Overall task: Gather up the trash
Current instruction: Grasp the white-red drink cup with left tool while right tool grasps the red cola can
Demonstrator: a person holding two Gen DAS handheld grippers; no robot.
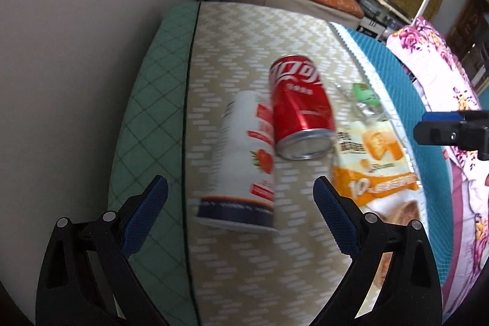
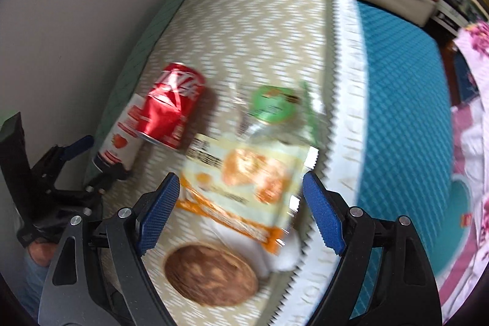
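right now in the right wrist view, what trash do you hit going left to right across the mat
white strawberry cup → red soda can → orange snack packet → clear wrapper with the green label, which lies just behind the packet's right part. The brown round pastry sits nearer, below the packet, so it is left out.

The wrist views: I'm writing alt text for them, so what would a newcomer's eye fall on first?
First the red soda can, lying on its side mid-mat against a white strawberry-printed cup, also tipped over. To their right lies an orange-and-cream snack bag, with a clear wrapper bearing a green label beyond it. Each open hand-held gripper, left and right, frames this litter with blue pads.
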